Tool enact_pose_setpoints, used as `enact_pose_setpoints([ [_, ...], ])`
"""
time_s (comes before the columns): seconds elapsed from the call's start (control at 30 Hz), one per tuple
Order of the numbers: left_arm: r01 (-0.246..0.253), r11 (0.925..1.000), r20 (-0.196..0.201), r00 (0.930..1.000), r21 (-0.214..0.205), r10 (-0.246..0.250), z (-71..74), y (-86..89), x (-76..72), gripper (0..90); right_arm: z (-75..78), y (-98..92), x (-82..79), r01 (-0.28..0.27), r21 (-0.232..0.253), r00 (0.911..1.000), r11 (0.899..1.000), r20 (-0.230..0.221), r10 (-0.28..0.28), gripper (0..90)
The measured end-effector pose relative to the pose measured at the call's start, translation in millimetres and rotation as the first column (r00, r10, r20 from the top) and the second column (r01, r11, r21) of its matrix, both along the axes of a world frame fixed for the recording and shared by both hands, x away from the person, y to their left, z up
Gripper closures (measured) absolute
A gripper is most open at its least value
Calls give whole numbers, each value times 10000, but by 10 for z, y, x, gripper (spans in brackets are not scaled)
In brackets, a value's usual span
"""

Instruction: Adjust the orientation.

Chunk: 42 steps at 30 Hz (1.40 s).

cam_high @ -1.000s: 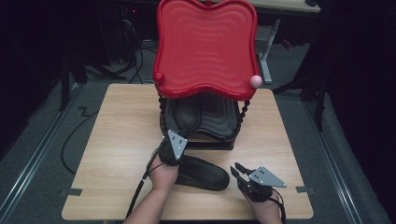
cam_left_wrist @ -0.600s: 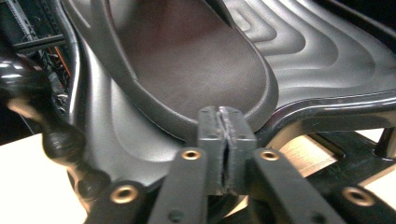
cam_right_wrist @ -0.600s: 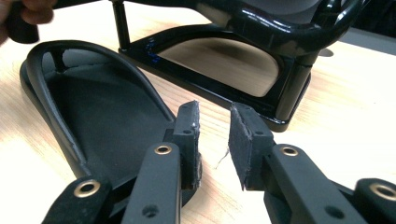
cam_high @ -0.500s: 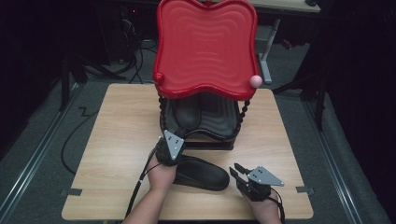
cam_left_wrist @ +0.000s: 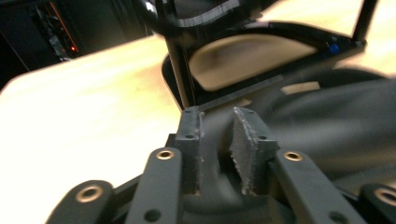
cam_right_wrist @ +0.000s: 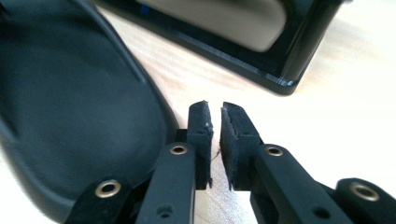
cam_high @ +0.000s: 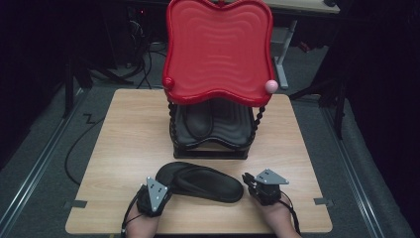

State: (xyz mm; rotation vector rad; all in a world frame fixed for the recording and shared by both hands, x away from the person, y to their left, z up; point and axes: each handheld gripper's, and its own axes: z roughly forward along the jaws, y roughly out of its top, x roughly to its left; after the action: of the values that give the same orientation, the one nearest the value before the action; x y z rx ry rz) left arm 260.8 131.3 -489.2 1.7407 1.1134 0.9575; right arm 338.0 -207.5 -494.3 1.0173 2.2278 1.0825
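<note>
Black sandal (cam_high: 200, 181) lies flat on the tabletop (cam_high: 129, 144), near the front edge, roughly centred, long axis running left-right. It is just in front of the two-tier rack (cam_high: 213, 144), apart from its base. The rack stands mid-tabletop toward the back edge: red tray (cam_high: 218, 49) on top, dark lower tray (cam_high: 233, 126) with another dark sandal (cam_high: 198, 119) in it.

Left hand-held gripper (cam_high: 157, 191) is at the sandal's left end, close to the front edge. Its jaws have just been opening; in the left gripper view (cam_left_wrist: 217, 140) the pads stand apart with a clear gap. The frame is blurred, so I cannot tell whether the sandal's edge reaches into the gap; nothing looks clamped.

Right hand-held gripper (cam_high: 250, 182) is at the sandal's right end, just beside it. Its jaws have just been closing; in the right gripper view (cam_right_wrist: 215, 135) the pads are nearly together, only a thin slit left, bare wood behind it. The sandal's rim sits just to the left of those jaws, not between them.

Both hands come in over the front edge.
</note>
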Motion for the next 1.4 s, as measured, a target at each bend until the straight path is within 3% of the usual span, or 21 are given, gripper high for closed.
enact_pose_setpoints([
  [0.03,107,9997,-273,9996,-214,-113,-23,1,-21,754,-22,19,14,-10,-83,9999,10000,-108,9,836],
  [0.1,253,9993,-384,9989,-267,-263,-29,-6,-22,735,-41,34,23,-86,-221,9999,9997,-135,83,841],
  [0.3,114,9990,-85,9999,-436,-118,-36,59,-3,665,-118,136,-160,-847,-550,9961,9949,-305,831,863],
  [0.4,-140,9978,117,9998,-649,148,0,126,-10,645,-115,264,-360,-1800,-490,9831,9824,-415,1781,851],
  [0.43,-235,9972,175,9995,-715,249,12,146,-14,645,-115,264,-360,-1800,-490,9831,9824,-415,1781,851],
  [0.47,-319,9966,252,9991,-760,339,21,164,-18,641,-117,324,-412,-2085,-536,9777,9766,-366,2067,848],
  [0.5,-440,9957,288,9985,-812,465,30,193,-21,631,-121,468,-504,-2575,-546,9660,9647,-370,2558,841],
  [0.53,-440,9957,288,9985,-812,465,30,193,-21,624,-121,468,-504,-2575,-546,9660,9647,-370,2558,841],
  [0.57,-493,9951,262,9983,-859,517,30,206,-23,624,-125,546,-540,-2853,-545,9583,9569,-345,2838,841],
  [0.6,-536,9946,250,9981,-894,561,28,217,-26,613,-134,705,-602,-3277,-477,9446,9436,-343,3264,834],
  [0.67,-710,9942,260,9970,-808,734,18,245,-44,600,-140,855,-630,-3602,-291,9323,9324,-465,3587,828],
  [0.7,-710,9942,260,9970,-808,734,18,245,-44,599,-140,855,-630,-3602,-291,9323,9324,-465,3587,828],
  [0.73,-815,9939,250,9962,-747,836,14,276,-66,599,-140,999,-641,-3919,-221,9192,9198,-518,3904,828],
  [0.8,-881,9934,211,9957,-740,899,10,295,-79,592,-142,1124,-658,-4227,-190,9053,9061,-556,4211,824],
  [0.83,-943,9927,158,9953,-752,957,2,313,-93,592,-142,1124,-658,-4227,-190,9053,9061,-556,4211,824],
  [0.87,-1072,9912,-35,9942,-777,1072,-24,335,-111,579,-143,1212,-681,-4474,-238,8935,8940,-545,4457,823],
  [1.0,-1180,9895,-378,9926,-833,1152,-70,347,-114,561,-124,1243,-676,-4561,-305,8894,8894,-493,4545,806],
  [1.07,-1211,9888,-682,9910,-872,1153,-100,355,-94,562,-92,1218,-635,-4442,-142,8955,8958,-384,4434,800],
  [1.17,-1154,9843,-916,9904,-1333,1038,-111,389,-86,584,-50,1163,-559,-4158,94,9090,9094,-255,4159,788],
  [1.33,-1474,9833,-865,9866,-1067,1385,-101,455,-144,664,18,1135,-448,-3791,607,9249,9234,-84,3802,745],
  [1.4,-1516,9827,-860,9860,-1068,1427,-100,476,-166,664,36,1155,-436,-3809,684,9242,9221,-29,3820,728],
])
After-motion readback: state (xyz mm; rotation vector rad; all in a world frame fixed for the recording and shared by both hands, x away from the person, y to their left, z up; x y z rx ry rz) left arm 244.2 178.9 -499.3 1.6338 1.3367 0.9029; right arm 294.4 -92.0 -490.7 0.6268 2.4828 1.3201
